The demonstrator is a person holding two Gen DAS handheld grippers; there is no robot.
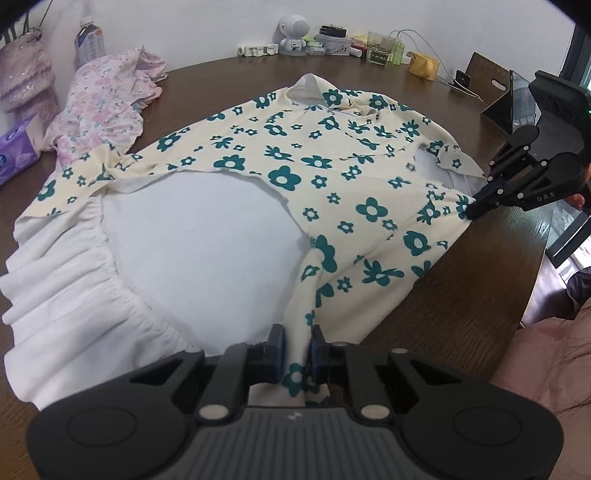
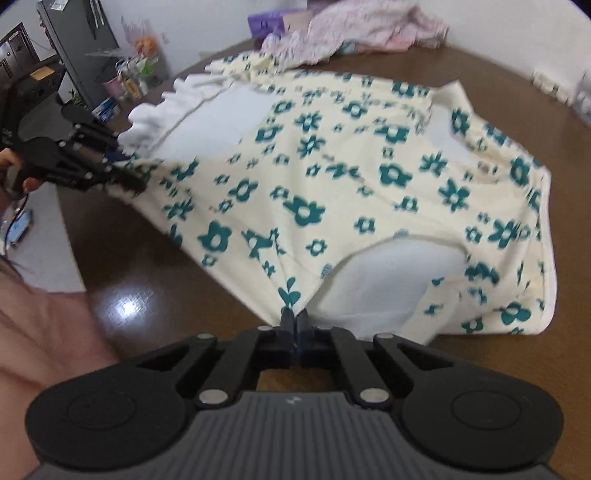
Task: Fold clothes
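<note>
1. A dark brown wooden table (image 1: 491, 258) with a rounded edge fills both views; its top is glossy and reflects a light.
2. Along the far edge, against a white wall, stand a small white robot figure (image 1: 293, 35), a clear jar (image 1: 378, 50), a yellow mug (image 1: 424, 65) and a brown card stand (image 1: 484, 79), with cables trailing between them.
3. At the far left of the left wrist view are a water bottle (image 1: 89, 38), a purple tissue pack (image 1: 16, 147) and a crumpled pink floral garment (image 1: 107, 99).
4. The right wrist view shows a dark fridge (image 2: 79, 40) and a cluttered shelf beyond the table, and grey floor below its edge.
5. The dress (image 1: 332, 158), cream with teal flowers and a white ruffled hem (image 1: 62, 291), lies spread flat over the middle of the table, collar toward the wall. White lining shows where the printed layer is turned back.
6. The left gripper (image 1: 297, 345) pinches a bunched strip of printed fabric at the near edge, its pads pressing on the cloth from both sides.
7. The right gripper (image 2: 294, 325) has its jaws pressed together on a thin point of the dress's edge, near the table rim; the cloth runs taut from that point.
8. The two grips sit well apart along the same side of the dress; a pink sleeve (image 1: 554, 365) shows beside the table.
</note>
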